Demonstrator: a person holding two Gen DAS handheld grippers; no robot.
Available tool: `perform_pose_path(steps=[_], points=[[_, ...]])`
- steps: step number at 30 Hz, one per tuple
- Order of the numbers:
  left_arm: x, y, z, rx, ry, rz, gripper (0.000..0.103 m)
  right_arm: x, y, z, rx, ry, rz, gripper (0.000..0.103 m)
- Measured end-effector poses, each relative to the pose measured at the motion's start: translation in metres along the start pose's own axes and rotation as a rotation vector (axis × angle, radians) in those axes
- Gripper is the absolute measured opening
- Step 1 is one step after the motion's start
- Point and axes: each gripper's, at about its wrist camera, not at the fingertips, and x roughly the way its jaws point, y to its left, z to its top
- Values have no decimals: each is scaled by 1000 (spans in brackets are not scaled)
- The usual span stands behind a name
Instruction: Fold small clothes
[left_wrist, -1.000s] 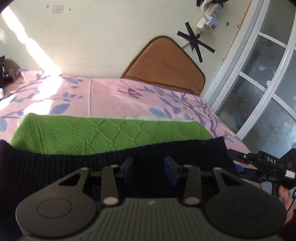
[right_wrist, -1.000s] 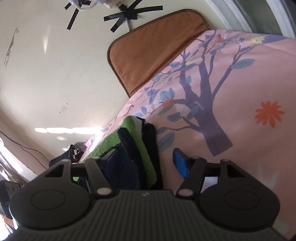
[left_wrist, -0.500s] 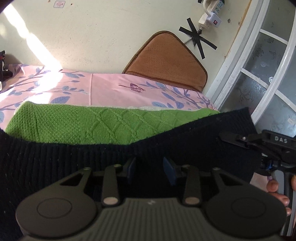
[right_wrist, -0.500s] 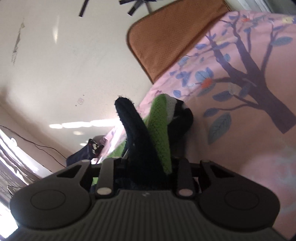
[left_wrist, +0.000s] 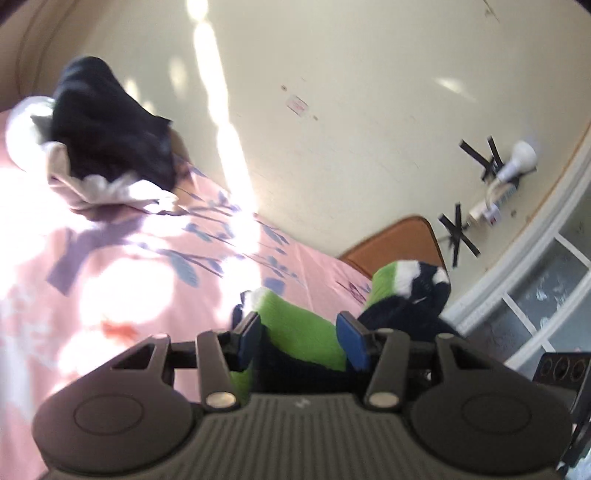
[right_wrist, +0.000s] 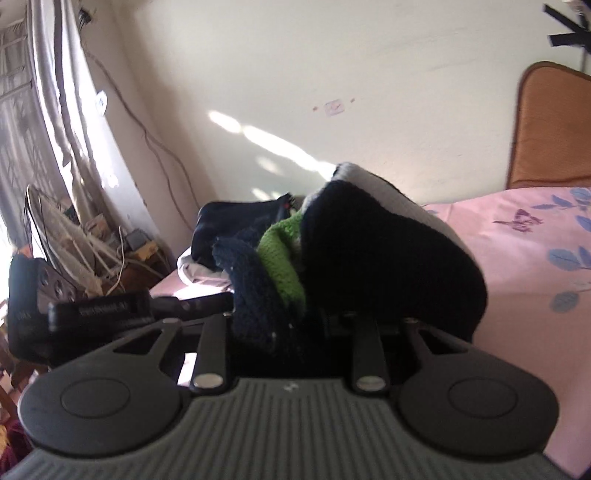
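Observation:
A knit sweater, green with navy and white bands (left_wrist: 299, 328), hangs bunched between my two grippers above the pink floral bed sheet (left_wrist: 122, 280). In the left wrist view the left gripper (left_wrist: 300, 341) has the green fabric between its blue pads (left_wrist: 352, 345); its jaws are opening while the cloth still fills the gap. In the right wrist view the right gripper (right_wrist: 291, 314) is shut on the sweater's navy fold (right_wrist: 388, 266), which hides its fingertips. The left gripper (right_wrist: 122, 308) reaches into the bundle from the left there.
A heap of dark and white clothes (left_wrist: 103, 147) lies at the far end of the bed against the wall. A brown cushion (right_wrist: 554, 129) leans on the wall. A fan (right_wrist: 55, 229) and curtain stand beyond the bed; a glazed door (left_wrist: 546, 288) is at the right.
The sweater lay spread flat; it is lifted and bunched into a fold now. The right gripper closed on its edge. Both grippers swung left and rolled. The left pads stand slightly wider.

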Motion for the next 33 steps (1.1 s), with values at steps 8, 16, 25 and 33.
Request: perform_pose_path(steps=[8,16,25,33], points=[[-16,15,18,-12,-13,5,53,55,44,-24,-220,94,3,71],[33,-54,25,239,47,-51,60,23,60,-44,-377,53,100,70],[78,-19,44,206,215,66,61,-28,43,-55,-337,15,163,71],[88,-16,40,241,237,115,65,-25,68,-55,-381,10,279,68]])
